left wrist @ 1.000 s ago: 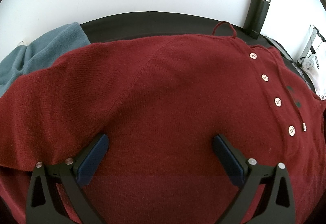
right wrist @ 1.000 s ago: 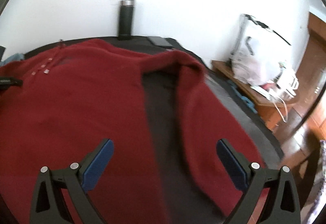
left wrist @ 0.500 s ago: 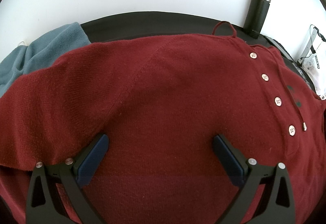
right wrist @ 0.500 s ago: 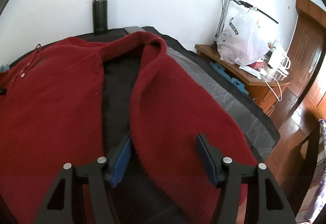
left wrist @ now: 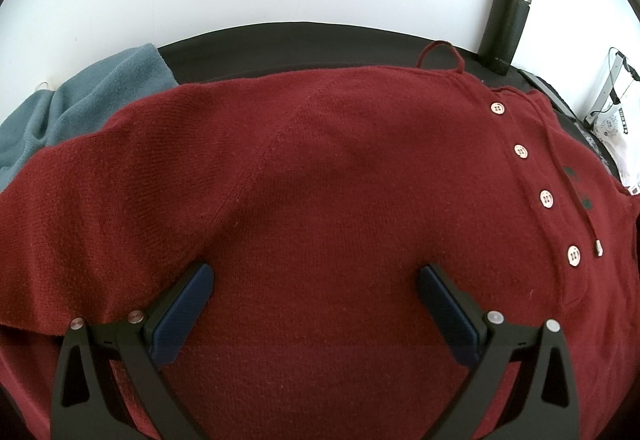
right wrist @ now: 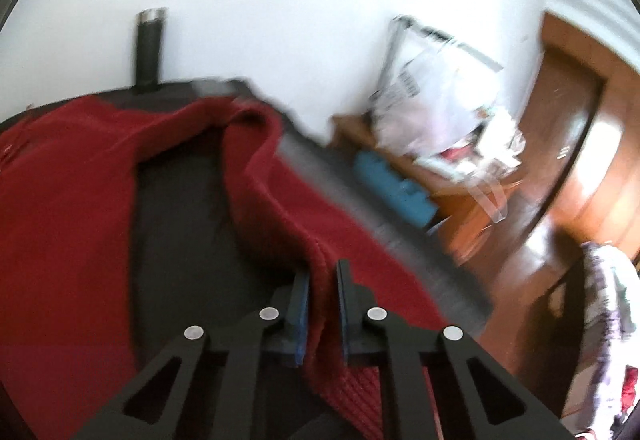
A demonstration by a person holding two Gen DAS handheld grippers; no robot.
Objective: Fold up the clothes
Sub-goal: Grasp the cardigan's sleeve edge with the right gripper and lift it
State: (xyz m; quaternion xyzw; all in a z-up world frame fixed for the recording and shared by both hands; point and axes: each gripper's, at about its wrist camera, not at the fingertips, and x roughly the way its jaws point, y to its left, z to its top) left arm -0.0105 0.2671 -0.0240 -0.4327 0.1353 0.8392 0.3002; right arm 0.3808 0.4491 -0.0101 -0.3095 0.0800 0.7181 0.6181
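A dark red knitted sweater [left wrist: 340, 180] with a row of pale buttons [left wrist: 546, 198] lies spread over a dark surface [left wrist: 300, 40]. My left gripper [left wrist: 314, 282] hovers open just above the sweater's body, nothing between its blue pads. In the right wrist view, one sleeve [right wrist: 280, 200] of the sweater [right wrist: 68, 180] runs towards the camera beside a strip of bare dark surface. My right gripper [right wrist: 322, 272] is shut on the ribbed edge of that sleeve, the cloth pinched between its blue pads.
A grey-blue garment [left wrist: 80, 104] lies at the far left. A dark flask [left wrist: 506, 24] stands against the white wall, also the flask [right wrist: 148, 48] in the right wrist view. A wooden side table [right wrist: 440, 176] with a plastic bag [right wrist: 436, 96] stands beyond the surface's right edge.
My right gripper swung right onto the sleeve and its jaws went from wide open to shut on the sleeve's edge. The left gripper stayed still and open.
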